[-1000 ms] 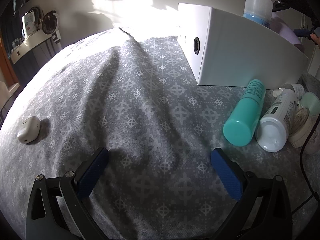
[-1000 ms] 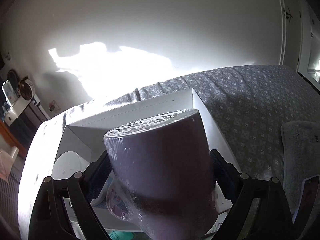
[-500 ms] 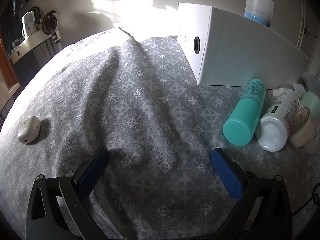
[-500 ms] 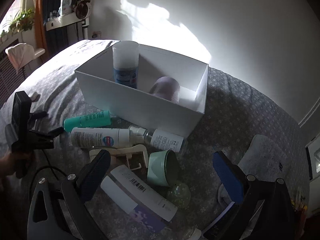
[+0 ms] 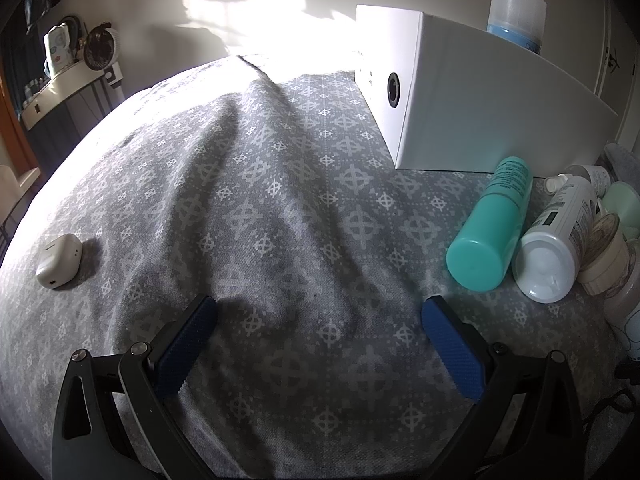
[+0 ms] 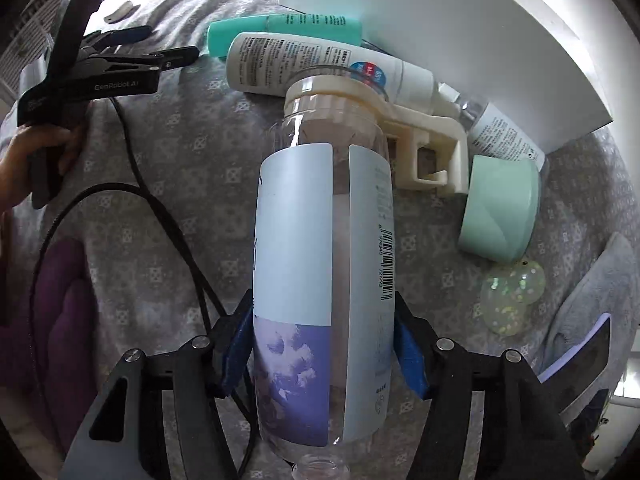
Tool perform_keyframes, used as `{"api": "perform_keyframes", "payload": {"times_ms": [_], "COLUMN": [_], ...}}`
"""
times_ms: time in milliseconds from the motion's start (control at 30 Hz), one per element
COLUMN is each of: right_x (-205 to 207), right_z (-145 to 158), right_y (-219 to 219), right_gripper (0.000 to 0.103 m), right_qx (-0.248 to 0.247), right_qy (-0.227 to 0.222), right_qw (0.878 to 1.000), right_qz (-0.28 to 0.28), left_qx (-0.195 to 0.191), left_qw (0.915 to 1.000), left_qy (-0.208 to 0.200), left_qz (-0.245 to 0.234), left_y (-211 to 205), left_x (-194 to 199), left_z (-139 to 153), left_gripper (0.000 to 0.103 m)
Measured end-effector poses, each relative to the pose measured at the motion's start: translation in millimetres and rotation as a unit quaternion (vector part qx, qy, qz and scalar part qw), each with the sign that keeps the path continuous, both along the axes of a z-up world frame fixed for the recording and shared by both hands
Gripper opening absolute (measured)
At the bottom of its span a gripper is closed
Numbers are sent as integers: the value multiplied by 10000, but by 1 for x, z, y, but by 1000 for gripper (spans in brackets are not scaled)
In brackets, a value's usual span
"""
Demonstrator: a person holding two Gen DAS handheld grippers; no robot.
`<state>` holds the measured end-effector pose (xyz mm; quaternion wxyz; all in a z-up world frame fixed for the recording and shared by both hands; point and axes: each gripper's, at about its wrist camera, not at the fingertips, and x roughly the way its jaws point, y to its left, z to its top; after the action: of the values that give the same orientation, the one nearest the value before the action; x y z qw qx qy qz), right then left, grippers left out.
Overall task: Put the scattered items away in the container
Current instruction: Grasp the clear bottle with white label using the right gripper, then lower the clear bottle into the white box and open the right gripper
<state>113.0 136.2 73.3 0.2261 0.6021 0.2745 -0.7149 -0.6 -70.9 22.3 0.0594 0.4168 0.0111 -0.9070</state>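
Bed [image 5: 280, 208]: grey patterned cover, carrying everything listed.

Box [image 5: 480, 92]: white, open-topped, standing at the far side of the clutter. One blue-and-clear can [image 5: 516, 12] pokes above its rim; the rest of the inside is hidden in both views.

Clear bottle [image 6: 324, 264]: labelled, cream cap with handle. Right claw [image 6: 324, 348] is clamped on its lower body, pads on both sides. Long axis runs straight ahead along the fingers, cap end towards the box [image 6: 460, 40], which lies ahead and to the right. The right hand is the nearer one for the drop.

Left claw [image 5: 320, 336]: spread wide, holding nothing, low over bare bedcover.

Teal bottle [image 5: 492, 232] and white bottle [image 5: 556, 248]: lying side by side, just in front of the box.

Mint cup [image 6: 500, 208]: on its side.

Glitter ball [image 6: 512, 296]: beside the cup.

Earbud case [image 5: 58, 260]: well apart, left.
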Motion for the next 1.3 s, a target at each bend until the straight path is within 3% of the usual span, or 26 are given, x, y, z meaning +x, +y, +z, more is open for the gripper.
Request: {"api": "perform_keyframes", "payload": {"times_ms": [67, 233, 367, 467, 533, 567, 700, 733, 800, 900, 933, 1067, 1133, 1167, 1300], "right_x": [-4, -16, -22, -33, -46, -53, -88, -97, -116, -143, -153, -185, -201, -207, -231], "right_z": [-16, -6, 18, 49, 72, 81, 92, 93, 93, 77, 73, 66, 62, 65, 82], "right_y": [-3, 17, 49, 82, 102, 115, 165, 172, 179, 179, 175, 157, 153, 153, 151], "right_gripper": [62, 61, 60, 60, 60, 60, 60, 60, 60, 60, 60, 60, 60, 60, 60], "right_qx": [290, -282, -1290, -2291, -3094, -3542, -5175, -5312, -5356, -5807, -5907, -5887, -5979, -5914, -5614], "right_qy": [57, -19, -365, -471, -417, -413, -544, -447, -240, -651, -793, -1043, -1034, -942, -410], "right_qw": [9996, 9987, 9866, 9612, 9300, 9070, 7795, 7605, 7417, 6881, 6763, 6697, 6550, 6551, 6848], "right_qz": [-34, -435, -932, -1460, -1939, -2238, -3487, -3708, -4030, -4301, -4328, -4405, -4503, -4606, -4628], "left_qx": [6, 3, 2, 1, 1, 1, 2, 2, 1, -1, 0, 3, -2, 0, -2], "left_qw": [10000, 10000, 10000, 10000, 10000, 10000, 10000, 10000, 10000, 10000, 10000, 10000, 10000, 10000, 10000], "left_qy": [1, 1, 1, 1, 1, 1, 2, 2, 3, 3, 3, 3, 3, 3, 3], "left_qz": [0, 1, 0, -1, -1, -1, -1, 0, 0, 0, 0, -1, 0, 0, -1], "left_y": [0, 0, 0, -2, -1, -1, -2, -1, -2, -1, -1, -1, -1, -1, -2], "left_x": [0, 0, -1, -1, -1, -1, -1, -1, -1, -1, -1, -1, -1, -1, -1], "left_z": [0, 0, 0, 0, 0, 0, 0, -1, 0, 0, 0, -1, -1, -1, 0], "left_gripper": [103, 103, 103, 103, 103, 103, 103, 103, 103, 103, 103, 103, 103, 103, 103]}}
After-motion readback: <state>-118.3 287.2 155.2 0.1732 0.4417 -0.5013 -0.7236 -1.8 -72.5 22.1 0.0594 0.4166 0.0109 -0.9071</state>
